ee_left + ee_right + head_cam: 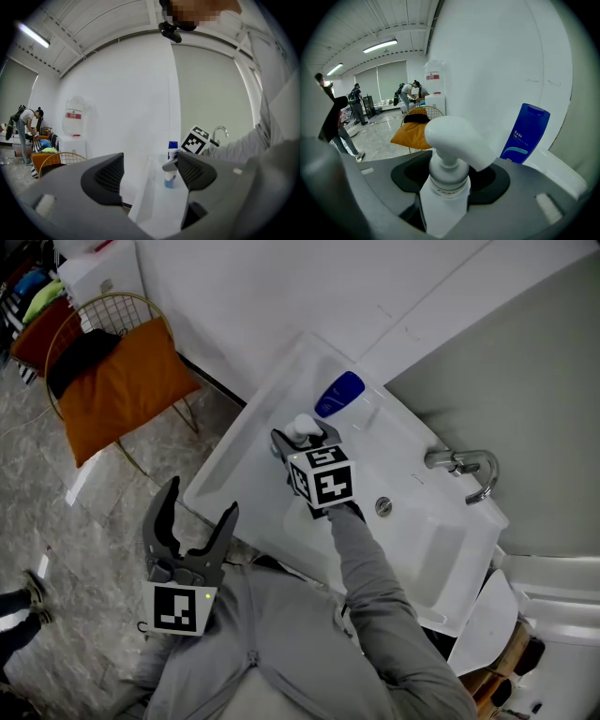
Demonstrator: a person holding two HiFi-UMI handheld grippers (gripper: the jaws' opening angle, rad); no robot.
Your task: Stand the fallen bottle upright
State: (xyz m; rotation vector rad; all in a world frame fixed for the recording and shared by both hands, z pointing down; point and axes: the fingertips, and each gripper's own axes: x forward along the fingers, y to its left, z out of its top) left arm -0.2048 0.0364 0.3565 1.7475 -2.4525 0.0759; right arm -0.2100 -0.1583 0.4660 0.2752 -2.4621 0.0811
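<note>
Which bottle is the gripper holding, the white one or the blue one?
The white pump bottle, between the right gripper's jaws. The blue bottle stands alone behind it on the sink ledge.

White pump bottle (443, 206) is showing faint script below its collar, seemingly "Dove"; blue bottle (525, 133), to its right, is carrying unreadable white print.

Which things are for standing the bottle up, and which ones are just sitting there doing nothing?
For the job: white pump bottle, held upright by the right claw; the sink under it.

Just there: blue bottle standing behind it, tap, orange cushion on the wire chair, left claw (open, empty).
</note>
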